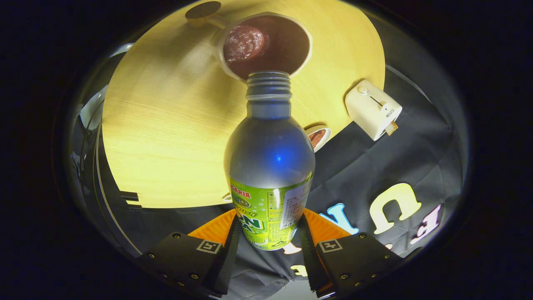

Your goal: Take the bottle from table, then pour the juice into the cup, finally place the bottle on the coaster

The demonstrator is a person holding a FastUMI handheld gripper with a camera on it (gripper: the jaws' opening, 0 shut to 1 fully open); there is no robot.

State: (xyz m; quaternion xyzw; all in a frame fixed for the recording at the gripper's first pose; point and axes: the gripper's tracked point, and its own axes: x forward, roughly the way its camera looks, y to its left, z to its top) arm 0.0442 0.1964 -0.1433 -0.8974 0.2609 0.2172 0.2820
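Bottle (269, 162): uncapped, clamped between both fingers of hand-held gripper (268, 243), mouth tipped over cup (266, 46). Cup: near surface (166, 137) edge, holds dark liquid, possibly juice, foam patch.

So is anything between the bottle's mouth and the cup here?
Nothing visible is. The tool is shut on the bottle, whose uncapped mouth sits right at the near rim of the cup. The toaster and small dish lie off to the side.
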